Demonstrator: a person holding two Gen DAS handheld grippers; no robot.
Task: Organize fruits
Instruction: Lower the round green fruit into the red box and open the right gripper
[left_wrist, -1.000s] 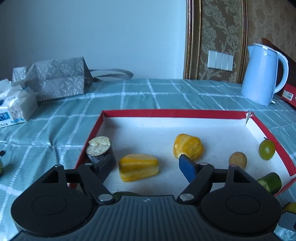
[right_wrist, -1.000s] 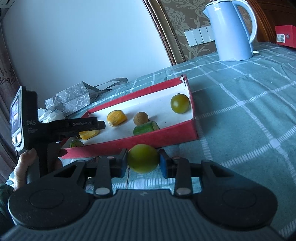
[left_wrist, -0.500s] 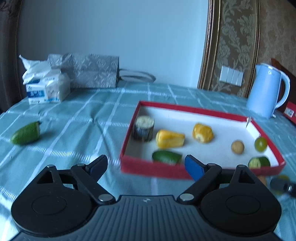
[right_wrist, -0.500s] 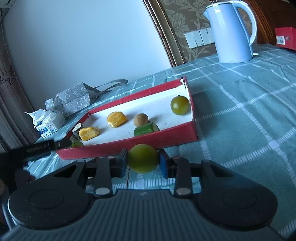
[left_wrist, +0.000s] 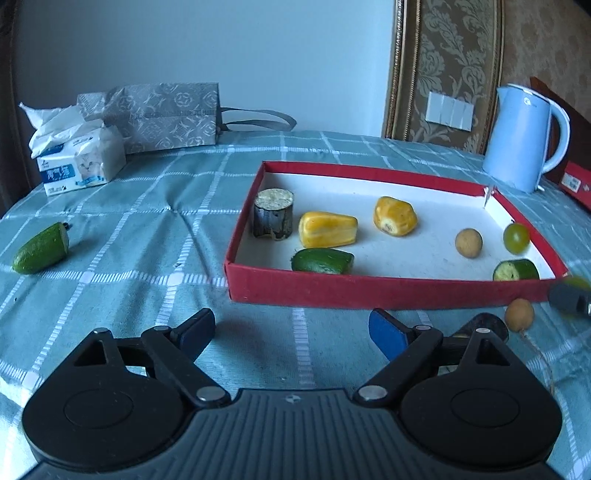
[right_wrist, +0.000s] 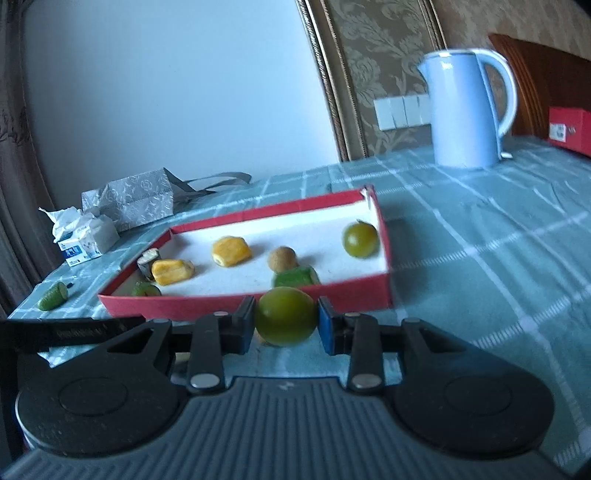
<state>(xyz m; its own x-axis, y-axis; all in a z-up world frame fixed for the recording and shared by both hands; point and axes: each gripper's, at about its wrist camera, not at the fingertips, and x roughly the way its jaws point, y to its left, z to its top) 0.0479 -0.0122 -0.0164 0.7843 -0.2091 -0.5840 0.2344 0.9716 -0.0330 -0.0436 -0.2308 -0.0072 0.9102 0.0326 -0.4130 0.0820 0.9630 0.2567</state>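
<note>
A red-walled tray (left_wrist: 332, 291) (right_wrist: 236, 301) on the checked cloth holds two yellow pieces (left_wrist: 327, 229), a dark stump-like piece (left_wrist: 273, 218), two green cut pieces (left_wrist: 321, 260), a small brown fruit (left_wrist: 468, 242) and a green grape (left_wrist: 516, 237). My right gripper (right_wrist: 286, 321) is shut on a round green fruit (right_wrist: 286, 315), lifted just before the tray's near wall. My left gripper (left_wrist: 291, 332) is open and empty, in front of the tray. A green cut piece (left_wrist: 40, 249) lies on the cloth at left. A small brown fruit (left_wrist: 519, 314) lies outside the tray.
A blue kettle (left_wrist: 524, 136) stands behind the tray at right, beside a red box (left_wrist: 574, 184). A tissue pack (left_wrist: 79, 158) and a grey gift bag (left_wrist: 162, 114) sit at the back left. The right gripper's tip (left_wrist: 569, 299) shows at the left view's right edge.
My left gripper has pulled back out of the tray to the cloth in front, still open. My right gripper has lifted the green fruit slightly toward the tray wall.
</note>
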